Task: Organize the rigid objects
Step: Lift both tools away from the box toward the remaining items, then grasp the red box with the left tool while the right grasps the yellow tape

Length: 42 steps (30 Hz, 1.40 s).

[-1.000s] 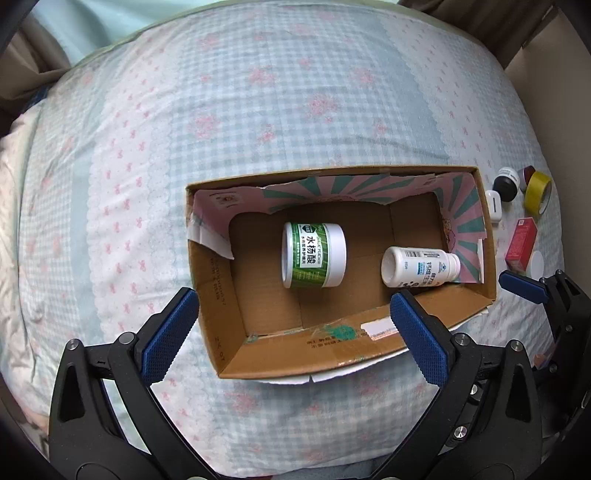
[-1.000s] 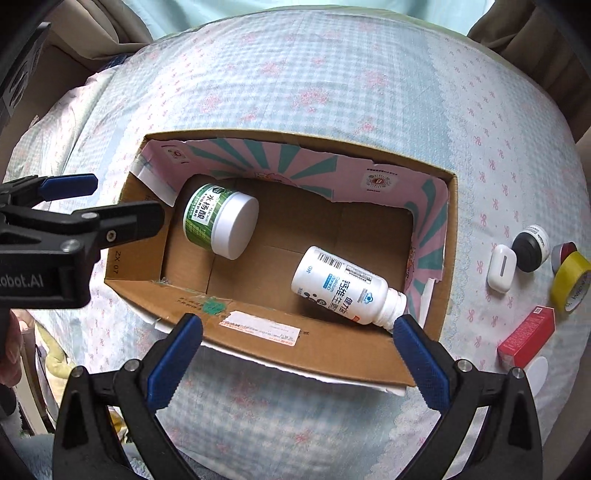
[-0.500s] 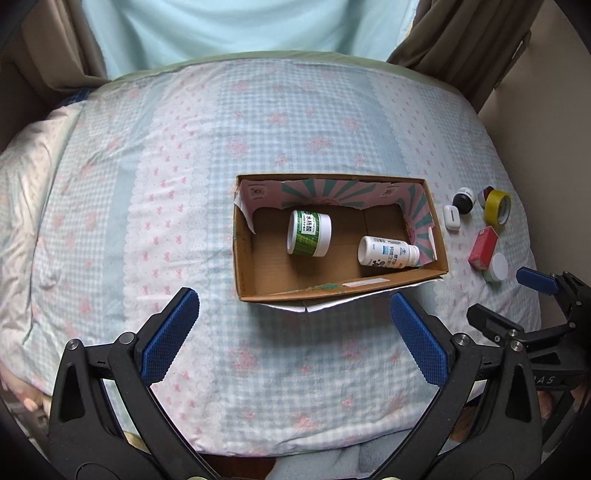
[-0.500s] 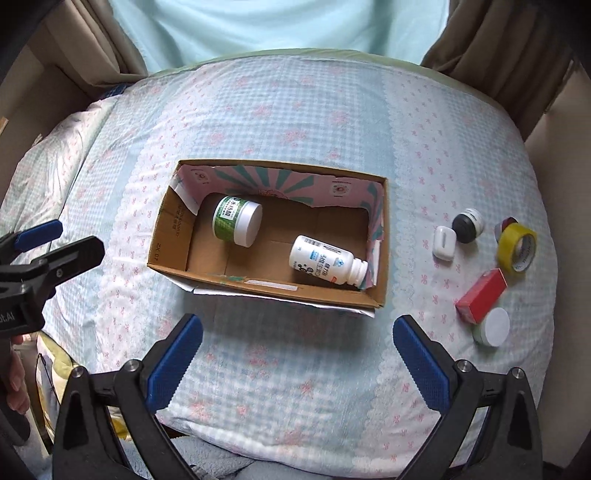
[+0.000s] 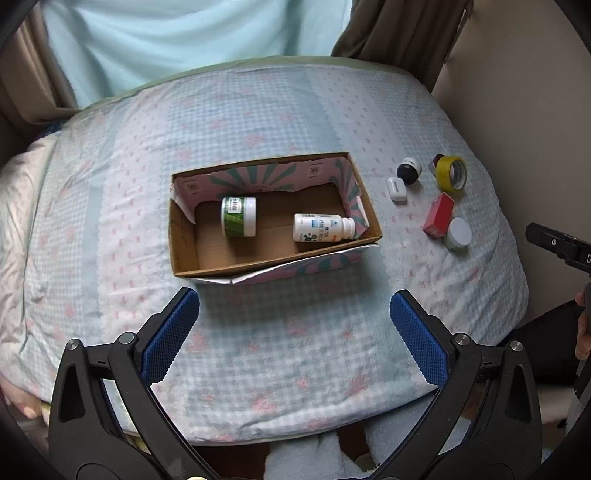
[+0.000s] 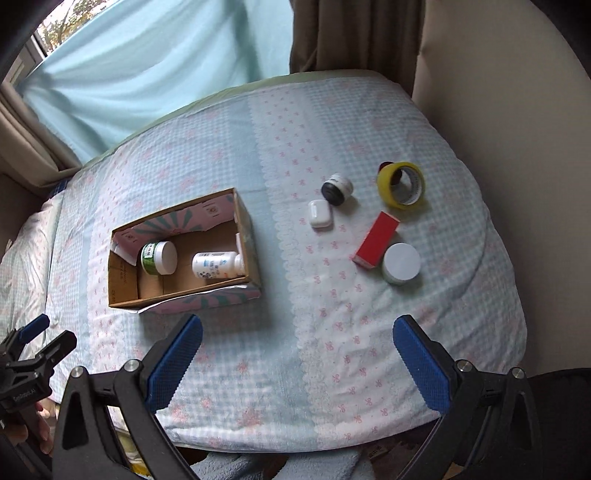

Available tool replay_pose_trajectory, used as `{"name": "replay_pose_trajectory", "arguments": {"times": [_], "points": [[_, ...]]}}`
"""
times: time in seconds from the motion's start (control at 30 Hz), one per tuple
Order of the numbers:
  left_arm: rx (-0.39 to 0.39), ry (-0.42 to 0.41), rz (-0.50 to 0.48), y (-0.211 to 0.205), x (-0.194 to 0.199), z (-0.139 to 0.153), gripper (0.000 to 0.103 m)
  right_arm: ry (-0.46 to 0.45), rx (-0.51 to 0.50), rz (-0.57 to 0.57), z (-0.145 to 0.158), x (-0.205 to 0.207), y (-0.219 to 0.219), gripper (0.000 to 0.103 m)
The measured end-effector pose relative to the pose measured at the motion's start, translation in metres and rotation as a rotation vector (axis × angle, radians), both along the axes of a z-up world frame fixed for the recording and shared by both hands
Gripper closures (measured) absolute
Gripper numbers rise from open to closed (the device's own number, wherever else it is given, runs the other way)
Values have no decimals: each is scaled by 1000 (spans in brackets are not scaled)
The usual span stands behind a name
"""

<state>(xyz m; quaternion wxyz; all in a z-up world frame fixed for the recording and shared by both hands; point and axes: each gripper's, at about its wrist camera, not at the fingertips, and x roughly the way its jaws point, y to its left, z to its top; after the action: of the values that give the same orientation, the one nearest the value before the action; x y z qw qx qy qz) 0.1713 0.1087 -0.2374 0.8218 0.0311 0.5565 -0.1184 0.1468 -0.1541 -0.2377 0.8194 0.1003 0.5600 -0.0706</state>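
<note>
An open cardboard box [image 5: 184, 243] [image 6: 122, 273] lies on the bed. Inside it rest a green-labelled white jar [image 5: 238, 216] [image 6: 159, 257] and a white bottle [image 5: 322, 228] [image 6: 216, 264], both on their sides. To the box's right on the quilt sit a white earbud case [image 6: 319, 214], a black-capped small jar [image 6: 336, 189], a yellow tape roll [image 6: 402, 185], a red carton [image 6: 376, 240] and a white-lidded jar [image 6: 401, 263]. My left gripper [image 5: 294, 334] is open, held back over the bed's near side. My right gripper [image 6: 297, 354] is open too, empty, nearer the loose items.
A blue-and-pink checked quilt [image 5: 258, 110] covers the bed. A pale blue curtain [image 6: 147, 66] and dark drapes [image 6: 351, 33] hang behind, with a beige wall [image 6: 498, 92] at the right. The bed's near edge drops off below both grippers.
Both grippers have pulled back and up from the box, which now looks smaller. The right wrist view has swung right, bringing the loose items toward its middle.
</note>
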Motion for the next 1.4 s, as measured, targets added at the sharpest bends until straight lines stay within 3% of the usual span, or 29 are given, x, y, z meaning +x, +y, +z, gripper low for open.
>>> {"name": "replay_pose_trajectory", "arguments": {"times": [0.37,0.6,0.83,1.07,1.27,1.4], "points": [[11,56,-26,-161,2,-27,0,-105,40,37,3,21,-146,0],[47,121,-98,-257,21,-57,0,-91,85,63,-14,55,-205,0],[63,193,-182,-327,66,-98,0,-82,120,37,-36,89,-236,0],[110,240,-272,-383,118,-162,0,-62,127,18,-76,124,-253,0],[91,253,-306,-401,137,-211,1,-52,107,108,-131,155,-249,0],[59,274,-288,-402,148,-236,10,-91,142,135,-165,169,-247,0]]}}
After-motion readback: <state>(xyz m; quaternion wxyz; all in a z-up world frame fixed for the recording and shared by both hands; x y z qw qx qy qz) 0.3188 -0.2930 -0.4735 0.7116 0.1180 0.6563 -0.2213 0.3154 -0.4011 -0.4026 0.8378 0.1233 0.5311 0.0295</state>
